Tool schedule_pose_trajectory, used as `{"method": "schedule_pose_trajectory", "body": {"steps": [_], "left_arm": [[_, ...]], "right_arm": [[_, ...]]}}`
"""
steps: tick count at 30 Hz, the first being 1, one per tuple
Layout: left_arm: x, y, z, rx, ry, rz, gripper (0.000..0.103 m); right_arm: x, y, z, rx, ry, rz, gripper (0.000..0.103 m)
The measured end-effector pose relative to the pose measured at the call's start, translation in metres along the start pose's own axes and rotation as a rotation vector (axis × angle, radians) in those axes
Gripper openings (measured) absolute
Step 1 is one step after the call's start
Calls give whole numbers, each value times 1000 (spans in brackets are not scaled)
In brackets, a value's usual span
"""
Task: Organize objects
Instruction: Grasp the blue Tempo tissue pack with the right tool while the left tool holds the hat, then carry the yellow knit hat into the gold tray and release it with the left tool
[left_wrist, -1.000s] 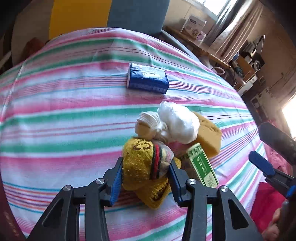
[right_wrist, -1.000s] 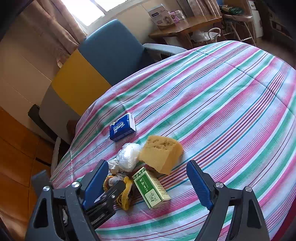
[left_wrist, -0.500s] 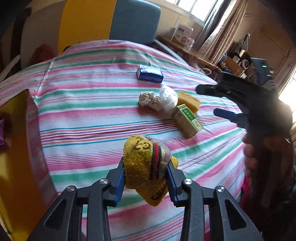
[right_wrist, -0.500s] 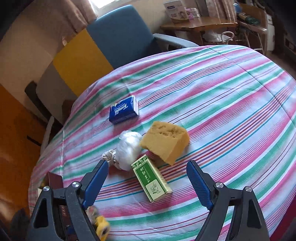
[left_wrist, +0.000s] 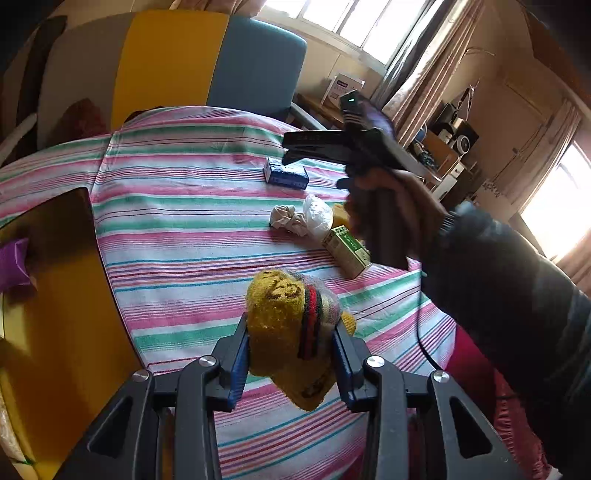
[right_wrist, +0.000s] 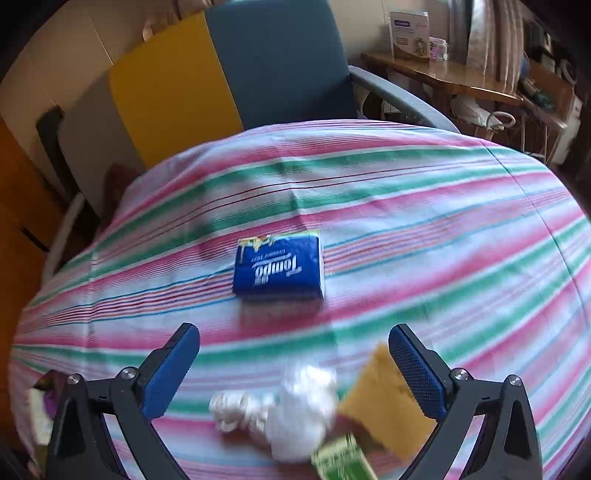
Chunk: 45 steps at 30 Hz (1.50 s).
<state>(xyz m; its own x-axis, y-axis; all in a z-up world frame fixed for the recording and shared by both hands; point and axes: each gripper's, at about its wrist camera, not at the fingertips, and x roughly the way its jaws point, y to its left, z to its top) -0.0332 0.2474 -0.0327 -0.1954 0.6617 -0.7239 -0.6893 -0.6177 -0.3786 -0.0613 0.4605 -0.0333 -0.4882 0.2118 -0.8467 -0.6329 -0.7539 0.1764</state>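
My left gripper (left_wrist: 290, 349) is shut on a yellow knitted sock with a red and black band (left_wrist: 291, 325), held above the striped tablecloth (left_wrist: 177, 258). The right gripper (right_wrist: 293, 352) hangs over the table with its jaws opening wide and nothing between them; from the left wrist it shows as a dark tool (left_wrist: 354, 147) in a hand. Ahead of it lies a blue tissue pack (right_wrist: 279, 267) (left_wrist: 286, 174). Below its fingers sit a white crumpled bag (right_wrist: 295, 410) (left_wrist: 316, 218), a yellow sponge (right_wrist: 384, 402) and a green box (right_wrist: 341, 461) (left_wrist: 347, 249).
A yellow bin (left_wrist: 55, 295) with a purple item (left_wrist: 13, 262) inside stands at the table's left edge. A blue and yellow armchair (right_wrist: 258, 74) stands behind the table. A wooden side table (right_wrist: 443, 77) with boxes is at the back right. A dark sleeve (left_wrist: 509, 306) crosses the right side.
The left gripper lifted the sock away from the pile and back toward the bin side. The right gripper swung forward over the pile toward the tissue pack and opened wider.
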Motion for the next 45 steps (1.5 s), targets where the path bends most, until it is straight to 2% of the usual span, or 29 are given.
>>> {"method": "schedule_pose_trajectory", "body": {"steps": [8, 9, 10, 12, 15, 18, 22, 26, 30, 33, 35, 37, 45], "left_arm": [[-2, 10, -3, -23, 13, -18, 39], [-3, 10, -3, -22, 11, -17, 39], [-5, 10, -4, -21, 6, -13, 39], [-8, 11, -5, -25, -2, -10, 39], [-13, 11, -9, -35, -10, -5, 39], [-20, 9, -13, -33, -21, 1, 39], [-39, 10, -22, -36, -44, 33, 39], [-59, 16, -32, -43, -71, 92, 39], [-80, 30, -41, -62, -105, 182, 39], [-94, 44, -47, -93, -130, 258, 39], [-102, 52, -50, -114, -150, 298, 39], [-109, 58, -55, -123, -164, 338, 39], [-114, 73, -70, -150, -150, 384, 40]], "right_arm": [[62, 17, 35, -12, 71, -90, 103], [70, 19, 36, -27, 91, -114, 97], [75, 20, 35, -49, 104, -129, 72], [74, 24, 34, -83, 116, -119, 73], [43, 37, 25, -172, 41, -92, 73], [4, 47, 8, -231, 6, -3, 73], [-38, 57, -36, -305, 22, 127, 74], [-51, 63, -97, -393, 79, 169, 73], [-44, 64, -152, -478, 140, 130, 73], [-39, 68, -168, -515, 152, 97, 73], [-28, 69, -170, -522, 196, 89, 74], [-25, 66, -170, -513, 194, 93, 73], [-23, 59, -174, -529, 171, 103, 74]]}}
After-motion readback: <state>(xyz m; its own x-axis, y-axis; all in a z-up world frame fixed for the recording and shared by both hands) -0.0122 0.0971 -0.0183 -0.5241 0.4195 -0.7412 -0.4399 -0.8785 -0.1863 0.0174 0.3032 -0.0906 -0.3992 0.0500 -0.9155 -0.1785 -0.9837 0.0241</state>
